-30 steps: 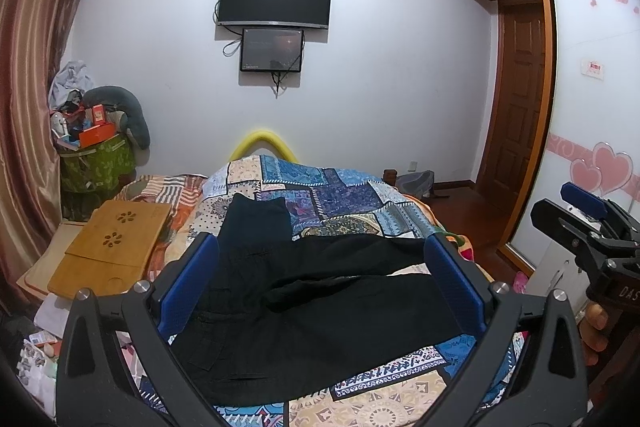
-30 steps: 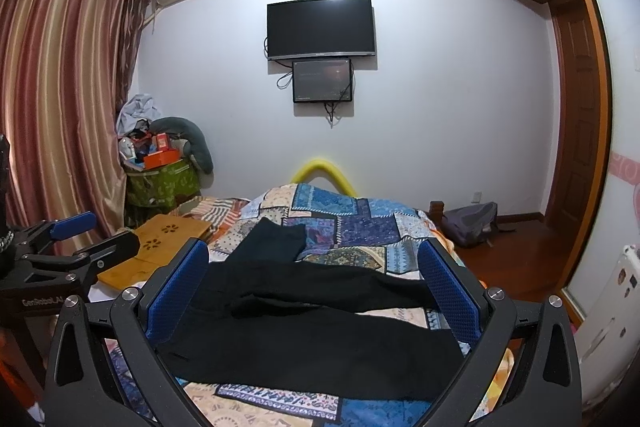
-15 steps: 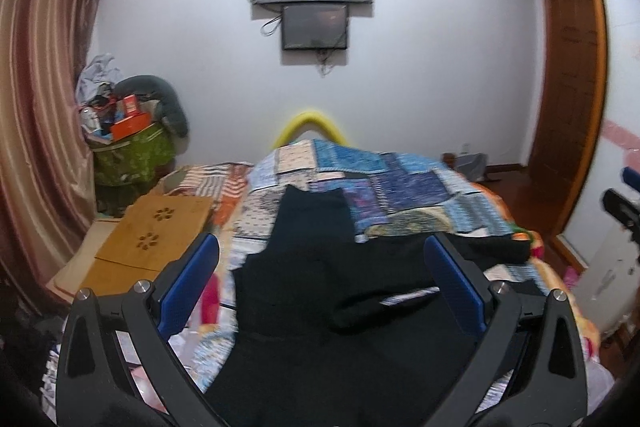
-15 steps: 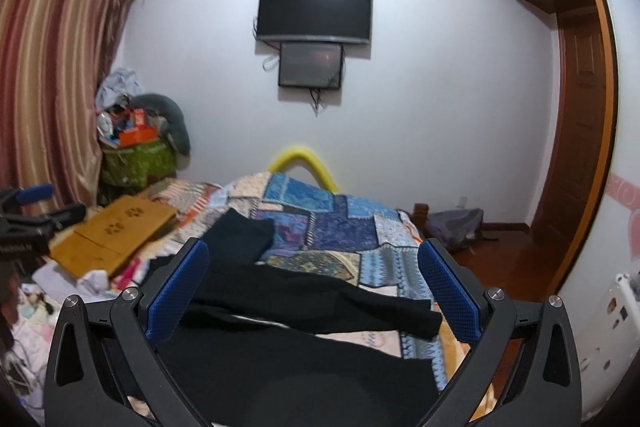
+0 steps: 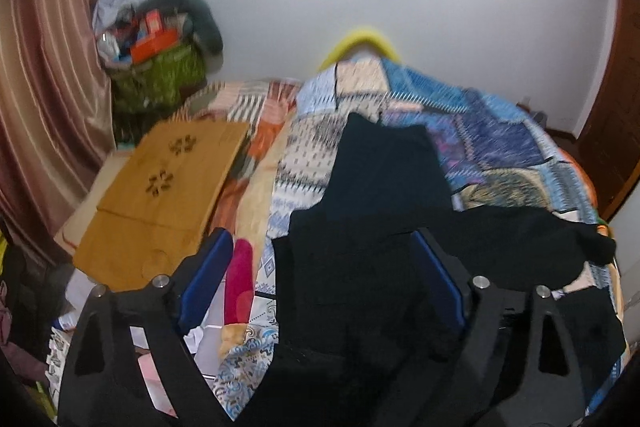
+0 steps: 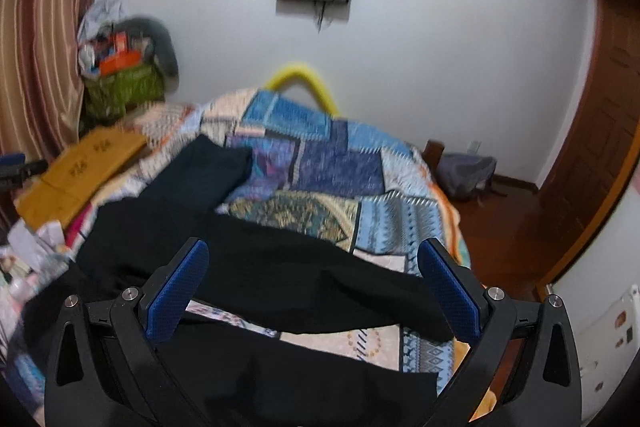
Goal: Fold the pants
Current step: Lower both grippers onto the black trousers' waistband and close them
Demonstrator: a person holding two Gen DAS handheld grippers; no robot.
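- Black pants (image 5: 384,227): spread on the patchwork bedspread (image 5: 500,155) of the bed. One leg runs toward the far wall; the other (image 6: 304,275) lies crosswise toward the bed's right edge.
- Left claw (image 5: 320,279): spread, jaws just been closing, waist cloth between them, unpinched.
- Right claw (image 6: 312,287): spread wide over the crosswise leg.

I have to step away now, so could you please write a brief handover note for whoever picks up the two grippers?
Left gripper: open, jaws have just been narrowing, black pants between them, nothing gripped.
Right gripper: open and empty, over one pant leg.
Pants: lying unfolded across the patchwork quilt, both legs stretching to the right.
Done: no fold yet, both grippers are at the pants.
Left: grip the fabric, fold the pants, smooth them flat.
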